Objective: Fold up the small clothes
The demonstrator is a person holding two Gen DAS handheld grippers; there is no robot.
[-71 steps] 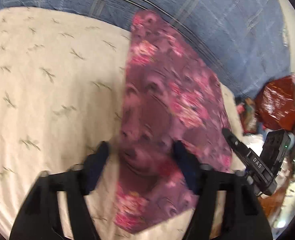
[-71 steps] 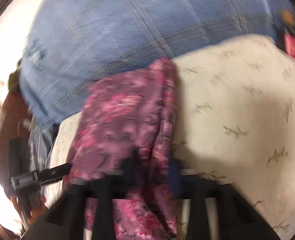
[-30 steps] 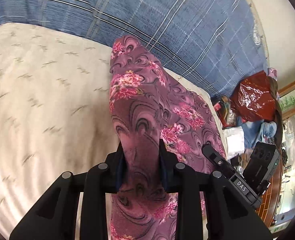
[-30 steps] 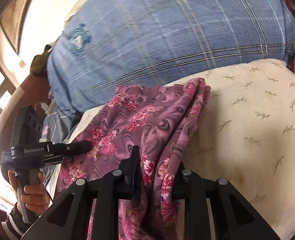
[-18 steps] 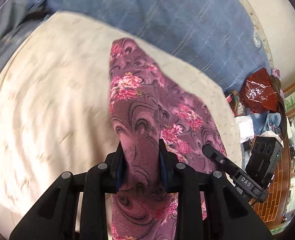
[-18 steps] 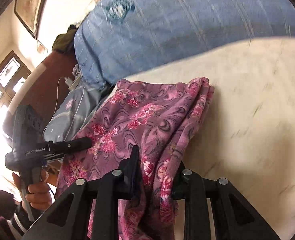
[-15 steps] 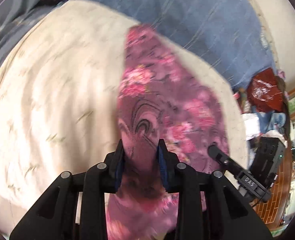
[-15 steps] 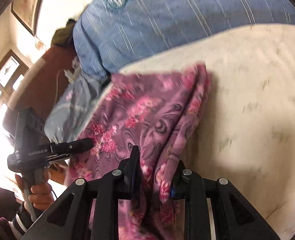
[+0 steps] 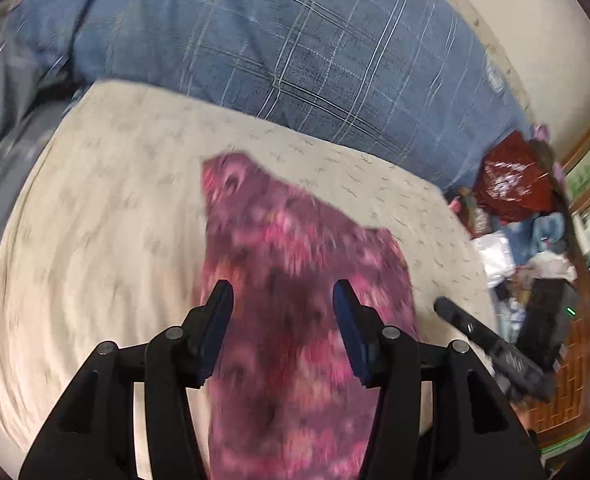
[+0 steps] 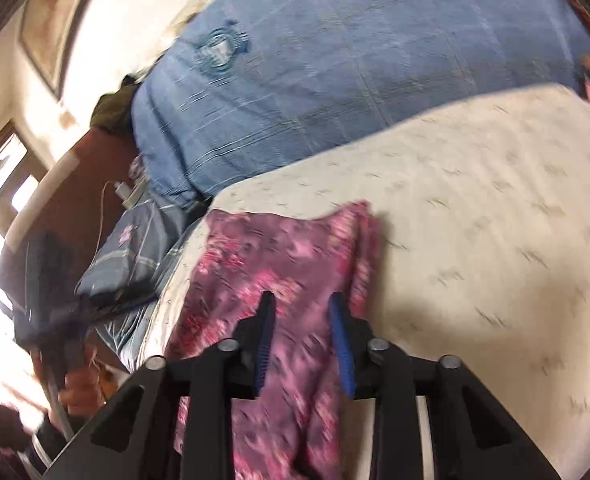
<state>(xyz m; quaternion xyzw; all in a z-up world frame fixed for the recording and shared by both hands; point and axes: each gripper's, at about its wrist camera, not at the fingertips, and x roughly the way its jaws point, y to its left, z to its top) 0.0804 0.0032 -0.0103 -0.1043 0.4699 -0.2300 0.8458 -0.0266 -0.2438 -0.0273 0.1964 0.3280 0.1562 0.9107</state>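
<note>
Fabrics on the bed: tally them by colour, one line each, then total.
Purple floral garment: 1
Cream leaf-print bedsheet: 1
Blue plaid blanket: 1
Grey-blue pillow with a flower motif: 1
Total: 4

A home bedroom: cream sheet [image 9: 115, 220], blue plaid quilt [image 9: 295, 52], pillow [image 10: 127, 256].

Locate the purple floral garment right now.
The purple floral garment lies on the cream patterned cover, below the blue plaid bedding; both wrist views show it between the fingers.
</note>
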